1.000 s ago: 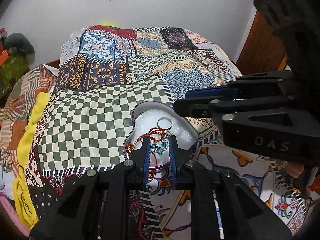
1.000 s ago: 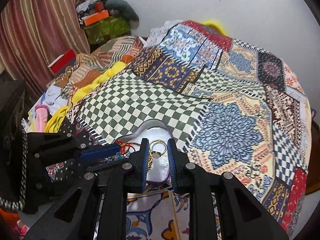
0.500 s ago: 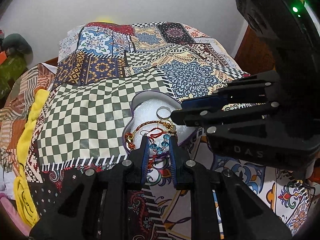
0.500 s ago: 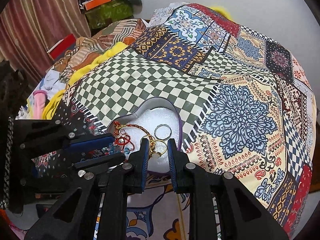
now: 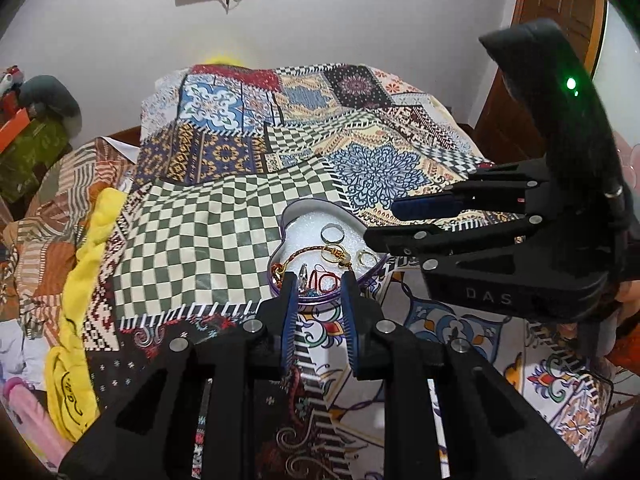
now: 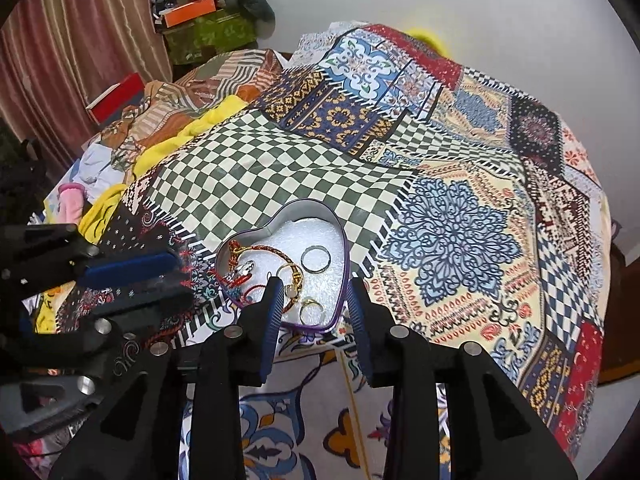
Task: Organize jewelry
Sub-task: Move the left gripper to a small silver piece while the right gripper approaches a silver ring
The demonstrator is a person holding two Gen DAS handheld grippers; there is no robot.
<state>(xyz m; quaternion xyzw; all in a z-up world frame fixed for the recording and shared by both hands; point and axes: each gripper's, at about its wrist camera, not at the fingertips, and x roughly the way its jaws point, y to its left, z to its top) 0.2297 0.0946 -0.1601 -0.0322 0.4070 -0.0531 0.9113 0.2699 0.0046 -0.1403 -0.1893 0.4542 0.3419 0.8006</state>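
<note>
A heart-shaped tin [image 5: 289, 216] [image 6: 340, 232] lined with white foam lies on the patchwork bedspread. Inside are a silver ring [image 5: 332, 234] [image 6: 316, 260], a gold ring [image 5: 366, 258] [image 6: 310, 309], a braided red-gold bracelet [image 5: 304, 251] [image 6: 276, 250] and a red thread with blue beads [image 5: 318, 280] [image 6: 236, 278]. My left gripper [image 5: 320, 285] [image 6: 180, 278] hovers at the tin's near edge, its jaws opening, pads clear of the thread. From the other side my right gripper [image 6: 314, 286] [image 5: 380, 222] hangs over the gold ring, jaws opening, nothing pressed between them.
The bedspread [image 6: 448, 224] covers the bed up to the white wall. A yellow cloth [image 5: 86, 248] and piled clothes [image 6: 80, 184] lie along the left edge. A wooden door [image 5: 556, 12] stands at the right, a striped curtain [image 6: 80, 40] at the far left.
Both grippers' jaws have widened. The left let go of the beaded red thread and the right let go of the gold ring; both pieces now lie in the tin. The left gripper drew back and up.
</note>
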